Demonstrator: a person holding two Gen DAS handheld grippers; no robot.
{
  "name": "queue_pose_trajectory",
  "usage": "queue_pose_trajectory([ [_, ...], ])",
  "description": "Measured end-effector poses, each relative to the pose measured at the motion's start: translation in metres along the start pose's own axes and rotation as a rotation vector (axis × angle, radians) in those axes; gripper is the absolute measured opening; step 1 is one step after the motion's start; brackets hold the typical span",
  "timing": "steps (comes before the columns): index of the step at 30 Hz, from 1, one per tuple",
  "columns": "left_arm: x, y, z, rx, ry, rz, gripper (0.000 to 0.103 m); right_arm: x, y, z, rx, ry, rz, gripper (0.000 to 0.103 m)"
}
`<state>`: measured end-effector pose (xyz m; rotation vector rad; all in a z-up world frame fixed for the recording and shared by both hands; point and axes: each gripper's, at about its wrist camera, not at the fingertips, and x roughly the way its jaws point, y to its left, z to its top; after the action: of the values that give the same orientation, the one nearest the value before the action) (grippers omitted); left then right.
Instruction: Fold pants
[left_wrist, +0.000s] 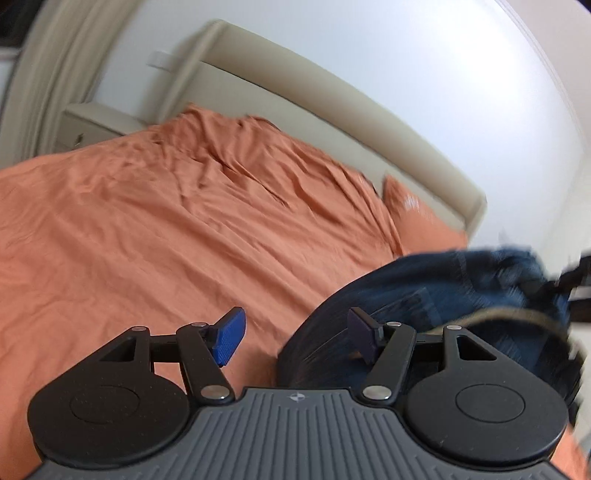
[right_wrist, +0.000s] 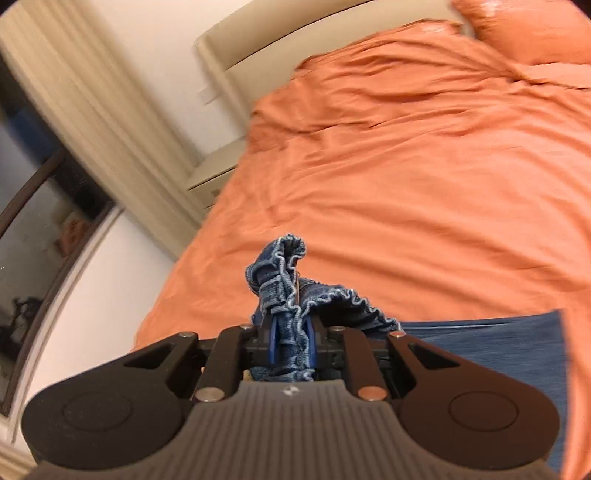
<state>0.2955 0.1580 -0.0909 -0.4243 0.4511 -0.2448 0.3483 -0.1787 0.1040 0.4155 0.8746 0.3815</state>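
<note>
Right tool: closed on a gathered, frilled edge of the blue denim pants, with the cloth bunched between the blue pads and standing up ahead of the fingertips. More of the denim trails off to the right of this tool, lying over the orange bedspread.

Left tool: open, jaws spread wide, nothing between the blue pads. Its right finger sits over the dark denim; its left finger is over bare bedspread. Contact with the cloth cannot be confirmed.

Pants: seen from the left wrist as a dark heap at the near right part of the bed, partly blurred.

Bed: the bedspread is creased and covers the mattress up to the beige headboard. An orange pillow lies at the headboard end. A beige nightstand stands beside the bed's far corner, next to pale curtains.
</note>
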Motion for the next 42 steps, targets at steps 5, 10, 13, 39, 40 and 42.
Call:
queue_pose_trajectory([
  [5,0.013,-0.037,-0.021,0.139,0.065,0.003,0.072,-0.028,-0.073,-0.001,0.092,-0.011,-0.102,0.011],
  [10,0.029,-0.064,-0.045,0.257,0.14,-0.004,0.072,-0.013,-0.151,-0.026,0.174,0.026,-0.192,0.011],
  [13,0.035,-0.077,-0.059,0.339,0.173,-0.014,0.072,0.006,-0.191,-0.042,0.212,0.043,-0.238,0.01],
  [39,-0.044,-0.121,-0.098,0.706,0.408,0.018,0.078,-0.03,-0.177,-0.18,0.03,-0.258,-0.308,0.021],
  [40,-0.047,-0.123,-0.105,0.742,0.427,0.037,0.079,-0.025,-0.179,-0.182,0.029,-0.233,-0.307,0.021],
  [42,-0.045,-0.126,-0.118,0.783,0.474,0.076,0.079,-0.016,-0.183,-0.186,0.014,-0.205,-0.301,0.02],
])
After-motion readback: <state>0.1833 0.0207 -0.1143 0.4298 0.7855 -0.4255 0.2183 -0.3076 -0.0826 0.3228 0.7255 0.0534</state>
